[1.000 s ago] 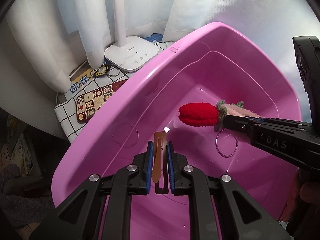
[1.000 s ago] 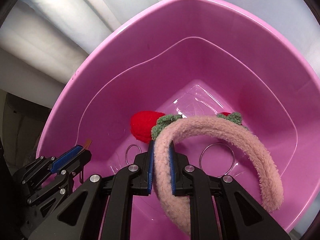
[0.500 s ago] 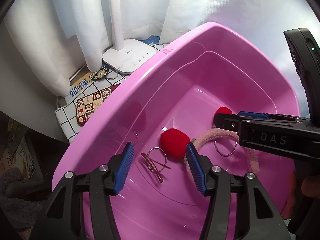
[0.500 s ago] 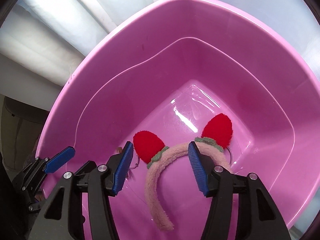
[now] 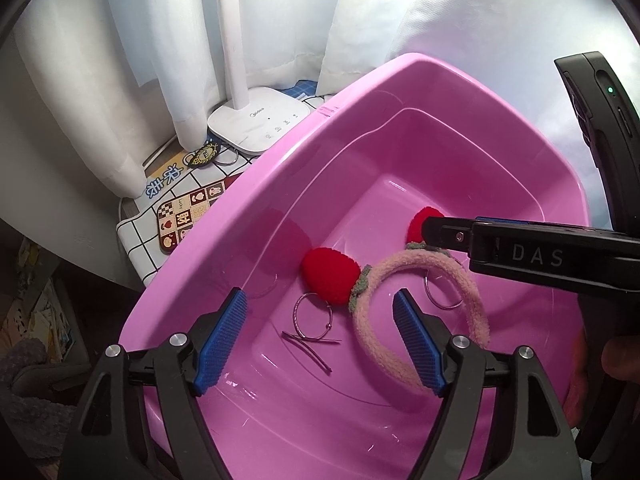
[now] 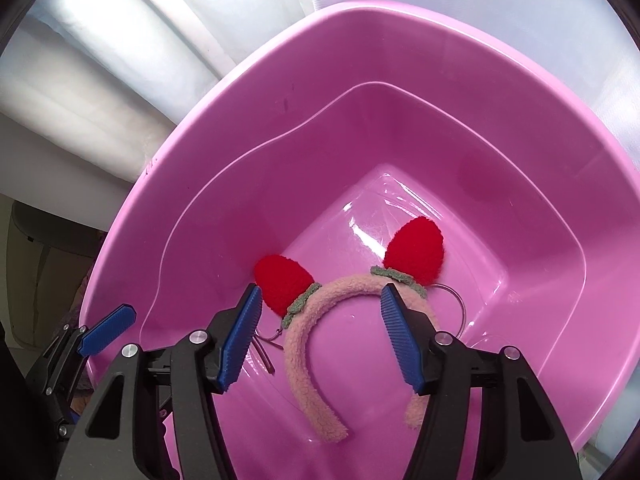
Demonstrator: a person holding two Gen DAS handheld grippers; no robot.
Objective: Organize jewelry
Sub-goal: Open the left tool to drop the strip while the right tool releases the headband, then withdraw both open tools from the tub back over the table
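Left tongs (image 5: 320, 342) spread wide apart above the near side of the pink plastic basin (image 5: 360, 92), nothing between the blue ribbed pads (image 5: 222, 340). Right tongs (image 6: 320, 332) likewise gaping, empty, poised over the same basin from the other side; seen in the left view as a black bar marked "DAS" reaching in from the right edge.

Lying flat on the basin floor: a fuzzy pink headband (image 5: 420, 312) with two red strawberry-like ears (image 5: 330, 274) trimmed in green crochet. One ear toward the middle of the floor, the other partly hidden behind the right tongs' finger. Open ends of the band pointing toward the near wall.

Just beside the left ear, touching or overlapping its lower edge, a thin silver hoop earring (image 5: 314, 318). A second hoop (image 5: 442, 294) inside the arc of the headband, partly covered by the band. Slim brown hair clip (image 5: 306, 346) resting at the near edge of the first hoop, crossing its rim.

Outside the basin, on a checked cloth over the tabletop (image 5: 208, 176): white lamp base (image 5: 260, 122) with its stem rising up, a patterned square coaster (image 5: 188, 214), a dark oval keyring charm (image 5: 204, 154). White curtain (image 5: 140, 60) hanging behind.
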